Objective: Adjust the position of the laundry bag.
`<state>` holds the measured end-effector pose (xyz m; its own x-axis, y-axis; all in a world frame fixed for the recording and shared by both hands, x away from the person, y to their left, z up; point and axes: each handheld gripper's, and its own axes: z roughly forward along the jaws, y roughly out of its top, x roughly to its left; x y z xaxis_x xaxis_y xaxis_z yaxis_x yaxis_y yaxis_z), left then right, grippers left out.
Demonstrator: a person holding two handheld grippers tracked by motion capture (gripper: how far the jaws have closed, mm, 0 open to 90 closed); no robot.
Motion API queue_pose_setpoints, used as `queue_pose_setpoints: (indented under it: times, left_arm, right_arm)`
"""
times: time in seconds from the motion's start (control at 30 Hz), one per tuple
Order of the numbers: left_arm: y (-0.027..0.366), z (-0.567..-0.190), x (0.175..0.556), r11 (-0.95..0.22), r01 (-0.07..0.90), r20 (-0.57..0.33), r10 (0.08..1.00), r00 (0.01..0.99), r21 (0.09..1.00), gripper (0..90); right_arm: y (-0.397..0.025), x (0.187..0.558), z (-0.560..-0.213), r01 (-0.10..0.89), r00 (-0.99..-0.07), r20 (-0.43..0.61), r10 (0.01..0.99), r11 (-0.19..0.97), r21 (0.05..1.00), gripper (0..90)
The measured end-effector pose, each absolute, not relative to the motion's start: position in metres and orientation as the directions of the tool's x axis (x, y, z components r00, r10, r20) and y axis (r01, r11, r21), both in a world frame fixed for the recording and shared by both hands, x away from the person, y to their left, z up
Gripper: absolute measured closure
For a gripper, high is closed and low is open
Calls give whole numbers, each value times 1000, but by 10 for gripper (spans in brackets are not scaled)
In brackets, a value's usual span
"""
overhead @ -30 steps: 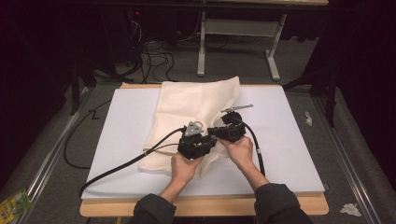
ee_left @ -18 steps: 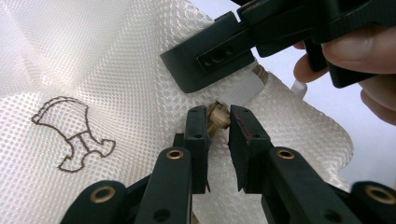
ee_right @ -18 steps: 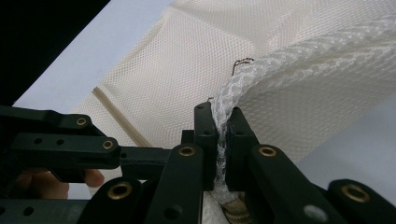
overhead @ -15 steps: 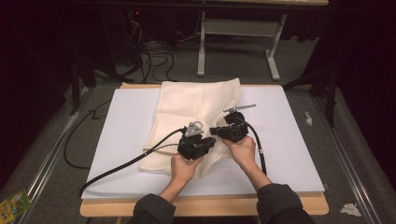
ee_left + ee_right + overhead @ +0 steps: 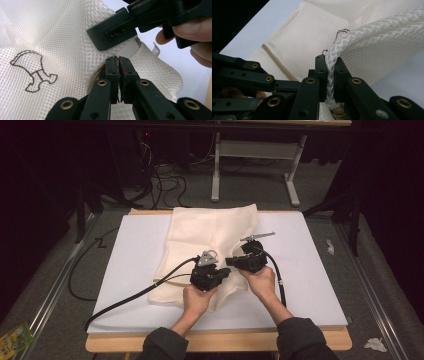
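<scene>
A cream mesh bag lies spread on the white board; a small brown outline logo is stitched on it. Both grippers meet at the bag's near edge. My left gripper has its jaws pressed together at the white hem, seemingly pinching the mesh. My right gripper is shut on the white braided drawstring, which runs taut from its jaws up to the bag's edge. In the left gripper view the right gripper's jaw rests on the mesh just beyond my tips.
Black cables trail from the grippers across the board to the left and down the right side. The board's wooden front edge is near the person's sleeves. Table legs and wires stand on the floor behind.
</scene>
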<state>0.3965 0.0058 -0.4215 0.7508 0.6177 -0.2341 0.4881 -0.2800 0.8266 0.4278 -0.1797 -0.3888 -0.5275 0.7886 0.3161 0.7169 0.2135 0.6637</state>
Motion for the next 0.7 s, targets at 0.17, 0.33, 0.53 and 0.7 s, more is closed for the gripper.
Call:
queue_pose_setpoints:
  times: [0.17,0.33,0.53,0.7]
  left_arm:
    - [7,-421,397,-283,488,-231,619,751,826,872]
    - [7,-420,398,-280,487,-227,626,746,827,872]
    - [6,-421,398,-273,497,-244,621,745,824,872]
    - [7,-420,397,-278,488,-230,624,747,827,873]
  right_arm:
    - [-181,427,-388,717,-536,314,784,226,660,782]
    - [-182,427,-387,716,-540,312,782,232,658,746]
    - [-185,424,-386,720,-540,313,781,237,652,764]
    - [-185,423,-386,719,-547,312,777,244,651,765]
